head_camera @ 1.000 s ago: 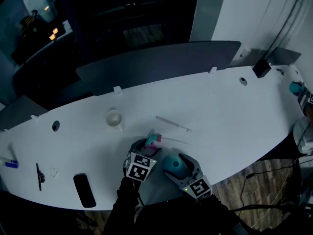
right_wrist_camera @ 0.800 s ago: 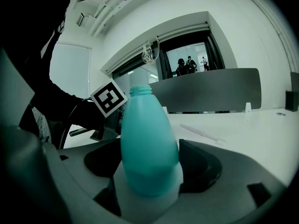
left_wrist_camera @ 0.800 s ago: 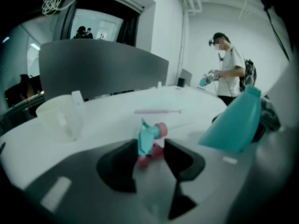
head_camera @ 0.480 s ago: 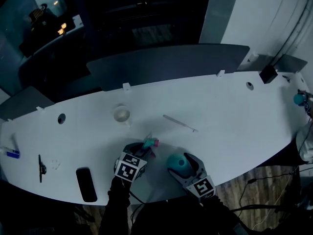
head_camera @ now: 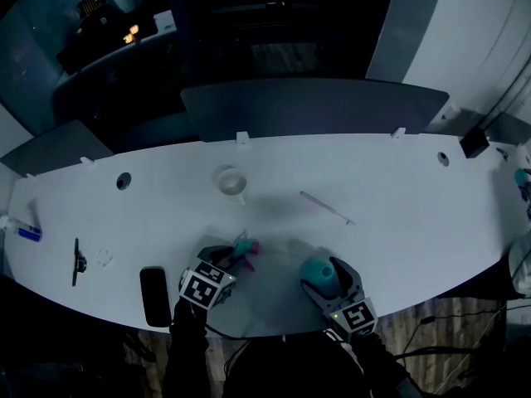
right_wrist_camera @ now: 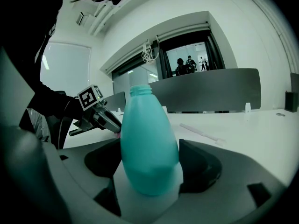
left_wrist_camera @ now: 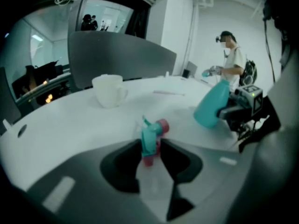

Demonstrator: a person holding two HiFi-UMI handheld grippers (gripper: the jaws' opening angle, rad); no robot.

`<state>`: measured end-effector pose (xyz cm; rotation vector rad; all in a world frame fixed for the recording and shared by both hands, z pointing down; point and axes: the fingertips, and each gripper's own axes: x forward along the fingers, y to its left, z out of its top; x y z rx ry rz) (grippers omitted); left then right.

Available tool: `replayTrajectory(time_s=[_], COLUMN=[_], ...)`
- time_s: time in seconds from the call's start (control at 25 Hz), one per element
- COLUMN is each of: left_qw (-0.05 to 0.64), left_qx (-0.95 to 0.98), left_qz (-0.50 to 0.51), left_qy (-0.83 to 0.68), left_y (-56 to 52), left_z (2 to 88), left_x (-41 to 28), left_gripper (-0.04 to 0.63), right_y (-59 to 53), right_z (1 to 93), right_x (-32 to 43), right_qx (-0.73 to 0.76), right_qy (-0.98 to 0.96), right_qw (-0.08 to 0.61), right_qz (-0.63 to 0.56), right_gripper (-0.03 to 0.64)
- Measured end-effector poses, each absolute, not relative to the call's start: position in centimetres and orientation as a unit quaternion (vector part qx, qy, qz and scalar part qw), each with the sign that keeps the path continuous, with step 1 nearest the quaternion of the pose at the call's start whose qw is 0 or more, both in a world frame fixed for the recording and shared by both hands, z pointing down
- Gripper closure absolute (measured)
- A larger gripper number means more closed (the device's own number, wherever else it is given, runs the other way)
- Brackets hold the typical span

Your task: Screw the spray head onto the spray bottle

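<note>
Teal-and-pink plastic spray head (left_wrist_camera: 149, 130) sat just left of the teal plastic bottle (right_wrist_camera: 148, 139), pinched in the left gripper (left_wrist_camera: 150, 144), jaws just closing on it. The right gripper (right_wrist_camera: 150, 160) clamped the bottle. Light, stiff, likely slick: best held at its collar.

Your bottle (right_wrist_camera: 149, 148) is plain teal. Your spray head (left_wrist_camera: 150, 139) is teal with a pink nozzle and a pink collar. The table (head_camera: 398, 181) and cup (left_wrist_camera: 108, 90) are white. The marker cubes (head_camera: 204, 288) show black-and-white squares.
</note>
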<state>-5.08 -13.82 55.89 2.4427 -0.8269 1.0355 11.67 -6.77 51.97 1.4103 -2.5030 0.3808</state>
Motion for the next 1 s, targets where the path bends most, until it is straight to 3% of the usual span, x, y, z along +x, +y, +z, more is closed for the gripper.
replayTrajectory(time_s=[0.2, 0.4, 0.52, 0.72, 0.84, 1.0], left_qw=[0.159, 0.22, 0.155, 0.079, 0.112, 0.219], left_qx=[0.859, 0.875, 0.884, 0.896, 0.908, 0.903], left_qz=[0.346, 0.237, 0.274, 0.339, 0.298, 0.217], left_qy=[-0.342, -0.359, -0.346, -0.276, -0.274, -0.299], left_y=[-14.4, -14.0, -13.7, -13.5, -14.2, -12.7], left_z=[54.9, 51.6, 51.2, 51.3, 50.0, 48.4], left_x=[-6.5, -5.9, -5.6, -4.4, -3.6, -2.0], left_gripper=[0.463, 0.462, 0.453, 0.304, 0.264, 0.265], right_y=[-6.8, -6.7, -6.7, -6.6, -6.7, -6.6], right_z=[52.1, 52.1, 52.1, 52.1, 52.1, 52.1], right_x=[11.5, 11.4, 11.5, 11.4, 11.4, 11.3], right_qx=[0.484, 0.488, 0.489, 0.49, 0.491, 0.491], right_qy=[-0.856, -0.854, -0.854, -0.854, -0.854, -0.854], right_qw=[0.125, 0.126, 0.127, 0.127, 0.128, 0.128], right_qz=[0.127, 0.125, 0.122, 0.119, 0.117, 0.118], right_gripper=[0.25, 0.25, 0.25, 0.25, 0.25, 0.25])
